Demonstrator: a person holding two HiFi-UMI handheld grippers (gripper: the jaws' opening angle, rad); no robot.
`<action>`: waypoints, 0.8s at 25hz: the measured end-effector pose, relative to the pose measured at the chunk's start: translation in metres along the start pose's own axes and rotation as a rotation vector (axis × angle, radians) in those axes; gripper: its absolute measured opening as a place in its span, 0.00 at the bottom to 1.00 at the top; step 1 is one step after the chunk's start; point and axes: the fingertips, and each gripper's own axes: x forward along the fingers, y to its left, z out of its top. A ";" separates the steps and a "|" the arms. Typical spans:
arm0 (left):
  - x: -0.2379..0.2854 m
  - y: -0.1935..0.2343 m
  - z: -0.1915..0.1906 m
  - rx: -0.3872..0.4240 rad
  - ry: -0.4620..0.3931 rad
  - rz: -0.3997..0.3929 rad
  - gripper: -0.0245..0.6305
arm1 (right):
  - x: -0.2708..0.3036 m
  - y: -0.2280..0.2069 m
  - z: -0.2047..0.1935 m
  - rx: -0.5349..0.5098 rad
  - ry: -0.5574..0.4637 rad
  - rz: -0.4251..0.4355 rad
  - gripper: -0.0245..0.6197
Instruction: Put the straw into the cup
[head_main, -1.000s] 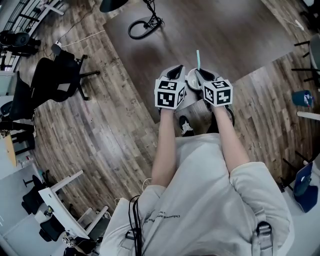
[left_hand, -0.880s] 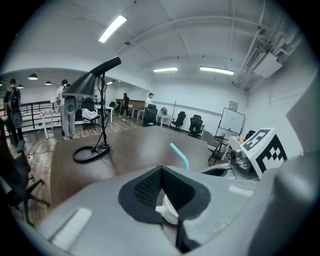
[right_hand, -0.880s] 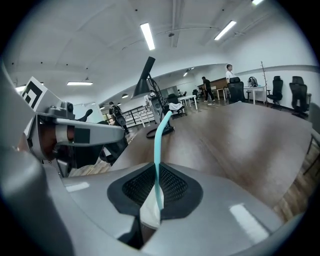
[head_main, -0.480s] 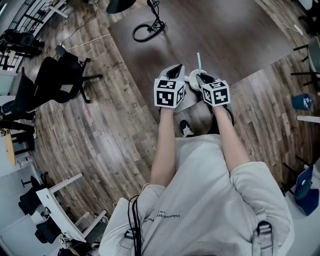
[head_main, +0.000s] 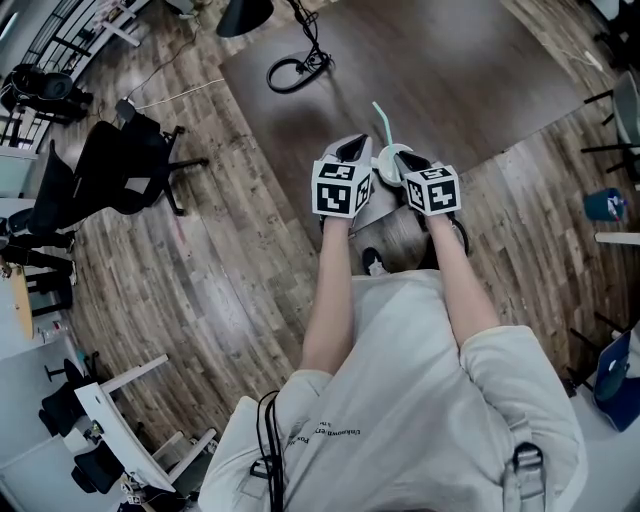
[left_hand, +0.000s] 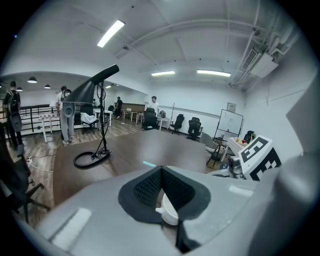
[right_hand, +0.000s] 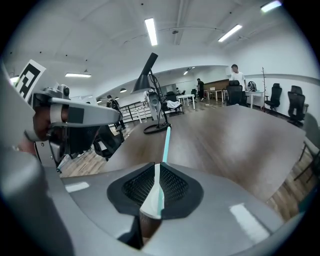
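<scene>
Fingers (right_hand: 135, 186) of the right gripper (right_hand: 156, 170) pinch the straw (right_hand: 165, 142), which slants up at the cup (head_main: 392, 158); I cannot tell whether its lower end is inside. The left gripper (left_hand: 161, 172) is clamped on the cup's rim, and both are close together above the table (head_main: 450, 70).

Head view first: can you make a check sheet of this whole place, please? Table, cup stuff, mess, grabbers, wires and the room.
Surface: dark brown table.
Job's things: white cup; teal straw tilted above it; whether its end is inside, cannot tell.
Clutter: black lamp on a stand, on the table.
Grippers: left gripper shut on the cup's rim; right gripper shut on the straw.
Cables: black coil at the lamp's foot; white cable on the floor.
Surroundings: wood floor, black office chair.
</scene>
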 end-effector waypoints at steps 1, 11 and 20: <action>0.000 -0.001 -0.001 0.000 0.003 -0.003 0.04 | -0.001 -0.001 0.001 0.001 -0.005 -0.001 0.13; -0.005 -0.019 -0.038 0.016 0.080 -0.057 0.04 | -0.026 -0.004 -0.004 0.057 -0.063 -0.021 0.13; -0.014 -0.027 -0.048 0.020 0.102 -0.090 0.04 | -0.041 -0.008 -0.015 0.089 -0.073 -0.045 0.12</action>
